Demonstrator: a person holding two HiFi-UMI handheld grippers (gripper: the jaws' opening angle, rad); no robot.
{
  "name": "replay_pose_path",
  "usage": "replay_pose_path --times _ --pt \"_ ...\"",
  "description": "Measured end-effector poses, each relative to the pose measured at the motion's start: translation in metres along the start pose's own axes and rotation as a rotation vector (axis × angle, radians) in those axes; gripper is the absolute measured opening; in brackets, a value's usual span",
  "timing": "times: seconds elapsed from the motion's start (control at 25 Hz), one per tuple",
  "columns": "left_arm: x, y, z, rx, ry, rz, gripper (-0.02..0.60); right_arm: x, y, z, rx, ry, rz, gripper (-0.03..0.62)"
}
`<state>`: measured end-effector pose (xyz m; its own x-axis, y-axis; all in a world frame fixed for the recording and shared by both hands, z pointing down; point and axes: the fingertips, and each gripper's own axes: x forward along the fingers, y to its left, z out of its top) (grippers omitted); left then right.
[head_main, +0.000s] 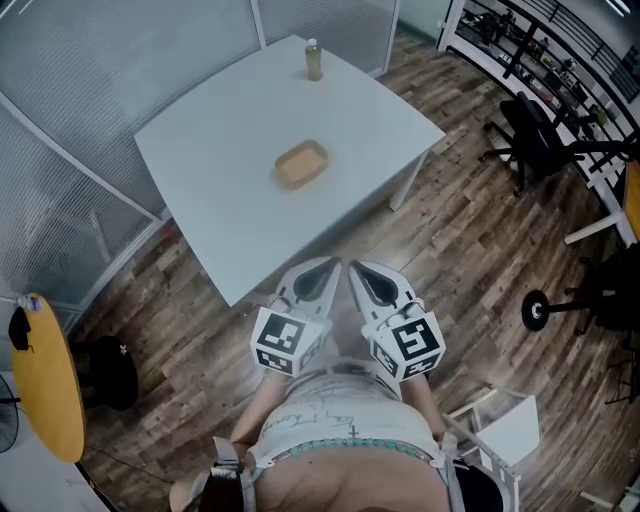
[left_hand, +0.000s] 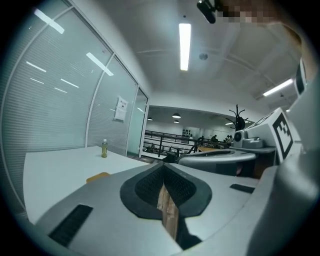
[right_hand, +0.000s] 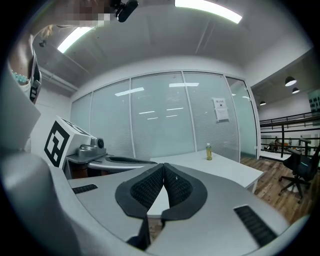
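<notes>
I hold both grippers close to my body, side by side, just short of the near corner of a white table (head_main: 220, 190). My left gripper (head_main: 328, 268) is shut, its jaws meeting at the tips with nothing between them. My right gripper (head_main: 357, 270) is shut and empty too. On the table lie a shallow tan tray (head_main: 300, 163) near the middle and a small bottle of yellowish drink (head_main: 313, 60) at the far edge. In the left gripper view the bottle (left_hand: 104, 148) and a tray corner (left_hand: 97, 176) show past the shut gripper (left_hand: 163, 167). The right gripper view shows its shut gripper (right_hand: 164, 169) and the bottle (right_hand: 208, 151).
Frosted glass partitions (head_main: 110, 60) run behind the table. A black office chair (head_main: 540, 135) stands to the right on the wood floor, with a weight plate (head_main: 537, 310) nearer. A round yellow table (head_main: 45, 385) and a black stool (head_main: 105, 370) are at left. A white frame (head_main: 505, 430) stands by my right side.
</notes>
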<state>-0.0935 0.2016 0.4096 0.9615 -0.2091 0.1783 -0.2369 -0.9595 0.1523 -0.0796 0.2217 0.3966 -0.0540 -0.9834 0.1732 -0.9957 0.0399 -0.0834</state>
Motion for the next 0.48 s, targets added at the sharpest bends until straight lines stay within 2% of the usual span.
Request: replay_pose_path --times 0.28,0.48 --pt "0.001 0.042 -0.005 -0.002 0.011 0.013 0.003 0.043 0.002 -0.005 -0.005 0.018 0.003 0.0" --pt "-0.002 0.069 -0.004 -0.021 0.001 0.037 0.003 0.064 0.007 -0.01 0.034 0.021 -0.002 0.0"
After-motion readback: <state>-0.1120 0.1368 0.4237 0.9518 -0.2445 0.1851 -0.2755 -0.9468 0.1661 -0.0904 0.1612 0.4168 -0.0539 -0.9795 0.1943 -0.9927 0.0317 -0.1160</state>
